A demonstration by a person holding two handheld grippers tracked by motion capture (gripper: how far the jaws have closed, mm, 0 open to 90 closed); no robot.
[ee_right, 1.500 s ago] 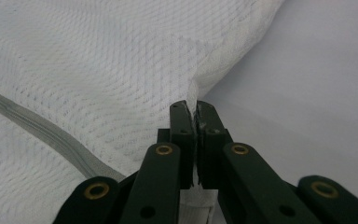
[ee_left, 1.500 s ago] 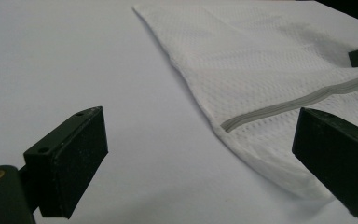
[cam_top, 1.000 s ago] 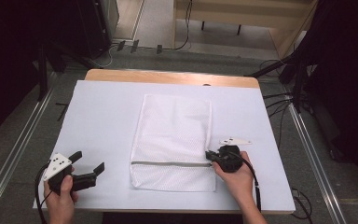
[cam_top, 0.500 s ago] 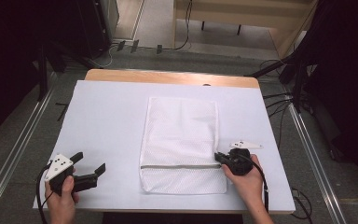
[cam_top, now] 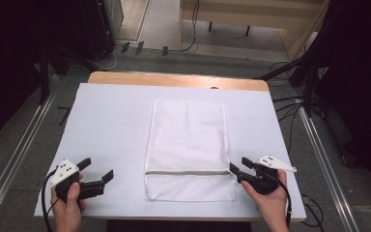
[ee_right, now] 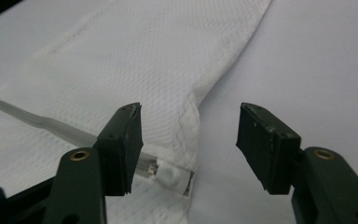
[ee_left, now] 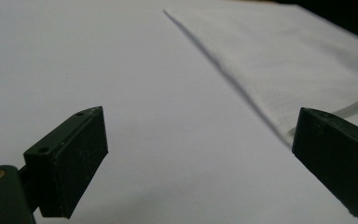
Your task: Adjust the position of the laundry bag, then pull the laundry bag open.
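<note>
A white mesh bag (cam_top: 188, 145) with a grey zipper (cam_top: 188, 172) lies flat in the middle of the white table cover (cam_top: 116, 121). My right gripper (cam_top: 239, 165) sits at the zipper's right end. Its jaws have just been opening and now stand apart. In the right gripper view the zipper pull (ee_right: 170, 176) and the bag's corner (ee_right: 168, 93) lie between the jaws of the right gripper (ee_right: 191, 112), untouched by the pads. My left gripper (cam_top: 96, 169) rests open at the front left, apart from the bag. In the left gripper view the left gripper (ee_left: 200, 121) has bare cover between its jaws and the bag (ee_left: 284, 56) to the right.
The wooden table edge (cam_top: 174, 79) runs along the back. Metal rails (cam_top: 14, 154) flank the table on both sides, and cables (cam_top: 290, 104) lie on the floor at the right. Bare cover stretches left of the bag.
The right gripper slid to the right, dragging the bag's zipper end with it, then opened and let go. The left gripper stayed put.
</note>
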